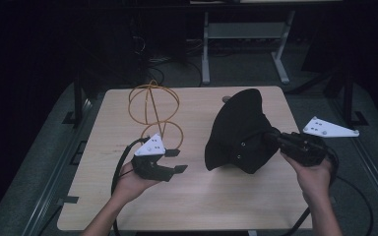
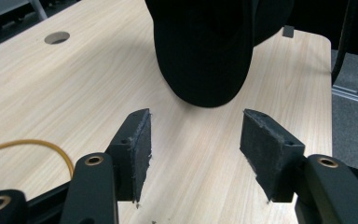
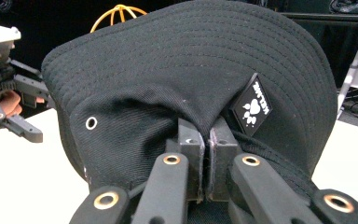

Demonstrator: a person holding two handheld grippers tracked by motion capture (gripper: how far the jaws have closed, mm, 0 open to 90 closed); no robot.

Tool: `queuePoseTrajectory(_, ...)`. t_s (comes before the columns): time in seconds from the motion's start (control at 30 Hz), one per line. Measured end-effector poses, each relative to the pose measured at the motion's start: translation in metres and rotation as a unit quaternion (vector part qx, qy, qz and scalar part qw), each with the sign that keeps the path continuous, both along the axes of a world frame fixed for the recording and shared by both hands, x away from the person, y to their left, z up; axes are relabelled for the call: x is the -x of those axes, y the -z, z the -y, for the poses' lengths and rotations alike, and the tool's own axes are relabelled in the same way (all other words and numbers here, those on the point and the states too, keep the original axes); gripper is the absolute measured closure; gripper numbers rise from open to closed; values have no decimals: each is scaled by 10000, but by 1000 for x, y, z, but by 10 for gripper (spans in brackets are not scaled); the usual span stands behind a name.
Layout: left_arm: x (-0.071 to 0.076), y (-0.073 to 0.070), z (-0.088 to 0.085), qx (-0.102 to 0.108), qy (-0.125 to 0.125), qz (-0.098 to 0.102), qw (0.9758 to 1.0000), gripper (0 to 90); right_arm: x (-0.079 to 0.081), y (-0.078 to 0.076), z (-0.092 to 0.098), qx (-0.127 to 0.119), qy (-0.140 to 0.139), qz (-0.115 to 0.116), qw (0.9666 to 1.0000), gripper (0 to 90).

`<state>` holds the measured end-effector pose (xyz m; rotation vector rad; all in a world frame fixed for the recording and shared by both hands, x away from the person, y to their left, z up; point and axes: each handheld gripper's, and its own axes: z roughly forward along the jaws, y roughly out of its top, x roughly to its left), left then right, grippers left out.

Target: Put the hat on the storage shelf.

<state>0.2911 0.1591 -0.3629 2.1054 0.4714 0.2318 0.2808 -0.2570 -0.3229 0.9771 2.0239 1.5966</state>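
Observation:
A black bucket hat hangs tilted just above the wooden table at centre right. My right gripper is shut on its fabric; in the right gripper view the jaws pinch a fold of the hat beside a small paw-print label. My left gripper is held at centre left with its jaws apart and nothing between them. In the left gripper view the open pads face the hat, which hangs a short way ahead of them.
A yellow wire frame of loops stands on the table behind the left gripper. A round cable hole lies near the far edge. Beyond the table are a white desk frame and cables on the dark floor.

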Motion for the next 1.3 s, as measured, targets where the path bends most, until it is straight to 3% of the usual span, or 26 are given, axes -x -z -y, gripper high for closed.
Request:
queuePoseTrajectory(0.6,6,38,-10,100,-27,-189,9998,295,-21,-29,-15,84,-117,-56,9999,867)
queuePoseTrajectory(0.67,8,40,-10,-38,-11,-156,9999,288,-24,-32,-18,103,-134,-62,9998,867)
queuePoseTrajectory(1.0,10,47,-13,25,43,-152,9999,276,-36,-46,-30,128,-229,-29,9997,867)
queuePoseTrajectory(1.3,11,49,-10,-92,91,-125,9998,267,-47,-59,-43,151,-351,11,9993,867)
